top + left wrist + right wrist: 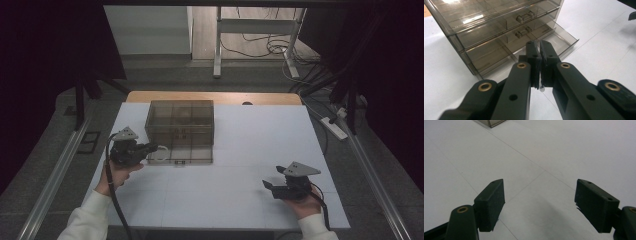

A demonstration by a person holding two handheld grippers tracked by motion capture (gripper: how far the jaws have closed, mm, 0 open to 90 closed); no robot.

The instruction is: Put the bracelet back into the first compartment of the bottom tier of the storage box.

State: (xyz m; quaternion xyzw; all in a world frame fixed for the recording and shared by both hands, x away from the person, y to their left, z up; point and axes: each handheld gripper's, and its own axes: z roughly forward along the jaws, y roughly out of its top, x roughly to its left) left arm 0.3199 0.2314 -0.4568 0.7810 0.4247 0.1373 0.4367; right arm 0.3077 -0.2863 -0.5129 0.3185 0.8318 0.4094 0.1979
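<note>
A smoky, see-through drawer cabinet is standing on the white table, toward its far left part. In the high view the left gripper is hovering just beside the cabinet's front left corner, its tips pointing rightward along the cabinet's front, where a pale ring-shaped object is lying at the foot of the box; what that object is I cannot tell.

In the left gripper view the left gripper is showing its two black jaws pressed together with only a hairline slit between them, and a tiny pale speck is peeking out low down in that slit. Whether they are pinching anything I cannot tell. Just beyond the tips, the cabinet's lowest drawer is sitting pulled out from the body, while the drawers above it, each with a small handle, are lying flush.

The right gripper is resting low over the near right part of the table, well apart from the cabinet, pointing left. In the right gripper view its jaws are standing wide apart with nothing but bare table between them, and a corner of the cabinet is showing far off at the top edge
</note>
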